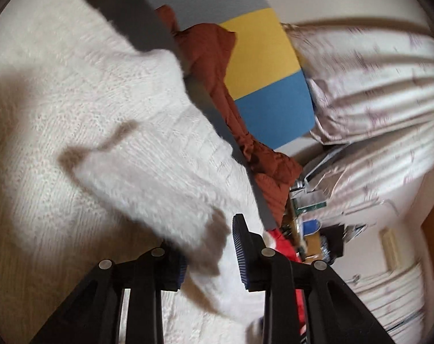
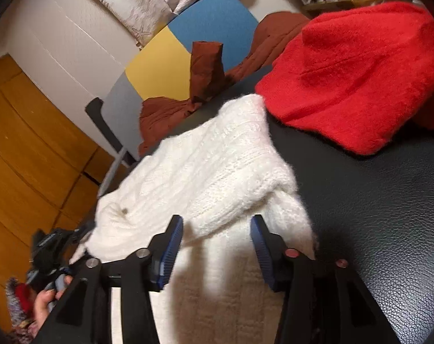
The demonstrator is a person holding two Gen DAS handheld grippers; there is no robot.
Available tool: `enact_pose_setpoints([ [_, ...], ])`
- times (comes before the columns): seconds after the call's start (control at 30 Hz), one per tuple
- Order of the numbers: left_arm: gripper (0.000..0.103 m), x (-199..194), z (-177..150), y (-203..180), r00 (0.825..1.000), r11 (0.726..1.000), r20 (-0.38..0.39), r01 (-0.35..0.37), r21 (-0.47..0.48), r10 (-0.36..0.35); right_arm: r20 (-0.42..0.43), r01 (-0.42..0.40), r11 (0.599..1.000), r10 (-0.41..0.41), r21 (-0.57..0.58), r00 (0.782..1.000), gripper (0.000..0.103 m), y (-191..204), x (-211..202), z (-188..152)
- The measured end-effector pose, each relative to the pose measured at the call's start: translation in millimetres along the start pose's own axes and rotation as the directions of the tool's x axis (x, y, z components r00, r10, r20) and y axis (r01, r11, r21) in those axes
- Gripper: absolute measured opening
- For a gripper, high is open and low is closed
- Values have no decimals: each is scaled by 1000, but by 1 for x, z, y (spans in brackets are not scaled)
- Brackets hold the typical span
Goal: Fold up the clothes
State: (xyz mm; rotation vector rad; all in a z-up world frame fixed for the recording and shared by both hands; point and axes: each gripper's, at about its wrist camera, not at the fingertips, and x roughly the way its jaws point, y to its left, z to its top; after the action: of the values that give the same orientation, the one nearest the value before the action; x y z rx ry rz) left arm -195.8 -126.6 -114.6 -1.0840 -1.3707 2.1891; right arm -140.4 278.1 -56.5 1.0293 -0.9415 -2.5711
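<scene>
A fluffy white knit sweater (image 1: 102, 100) fills the left wrist view. A thick fold of it runs between the blue pads of my left gripper (image 1: 211, 261), which is shut on it. In the right wrist view the white sweater (image 2: 211, 154) lies on a black leather tabletop (image 2: 374, 215), partly folded over itself. My right gripper (image 2: 217, 252) hovers open over its near edge, with the cloth lying between and below the spread fingers. The left gripper (image 2: 53, 243) and a hand (image 2: 45, 301) show at the sweater's left edge.
A red sweater (image 2: 360, 71) lies on the table to the far right. A rust-brown garment (image 2: 205, 68) hangs over a blue, yellow and grey chair (image 2: 217, 20) behind the table. Beyond are a patterned curtain (image 1: 374, 86), a cluttered shelf (image 1: 308, 200) and a wooden floor (image 2: 30, 143).
</scene>
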Motion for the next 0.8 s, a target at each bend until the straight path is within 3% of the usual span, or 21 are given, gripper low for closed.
enact_pose_setpoints([
  [0.13,25,17,6,-4,997,1000,-78,-1,7,2,-55,-87,988,95,127,994,55,-7,6,15],
  [0.2,12,20,6,-9,993,999,-116,-12,33,16,-87,-90,964,115,251,990,54,-18,18,22],
  [0.27,8,20,7,-19,992,997,-121,-13,71,22,-54,-101,933,127,345,990,49,-30,25,28],
  [0.33,7,13,10,-30,995,994,-99,-4,113,15,-21,-107,901,128,421,992,32,-41,30,34],
  [0.37,6,10,11,-36,996,991,-88,2,135,10,-4,-99,898,112,428,994,7,-45,30,36],
  [0.47,6,-4,16,-63,998,963,-29,55,264,-49,92,-78,912,45,403,995,7,-46,15,37],
  [0.57,6,-16,7,-78,996,910,31,65,410,-85,159,-37,960,-8,276,987,7,-28,-1,29],
  [0.6,6,-16,3,-76,996,897,48,45,440,-73,160,-11,970,-29,244,987,7,-24,-2,25],
  [0.67,6,-8,-2,-58,998,891,51,-57,450,37,86,58,970,-81,237,993,10,-25,9,14],
  [0.73,7,4,0,-28,992,930,-15,-110,352,123,49,52,965,-66,258,997,12,-28,11,8],
  [0.8,9,1,12,-2,997,979,-51,-50,200,61,48,80,977,-91,197,995,30,-19,3,12],
])
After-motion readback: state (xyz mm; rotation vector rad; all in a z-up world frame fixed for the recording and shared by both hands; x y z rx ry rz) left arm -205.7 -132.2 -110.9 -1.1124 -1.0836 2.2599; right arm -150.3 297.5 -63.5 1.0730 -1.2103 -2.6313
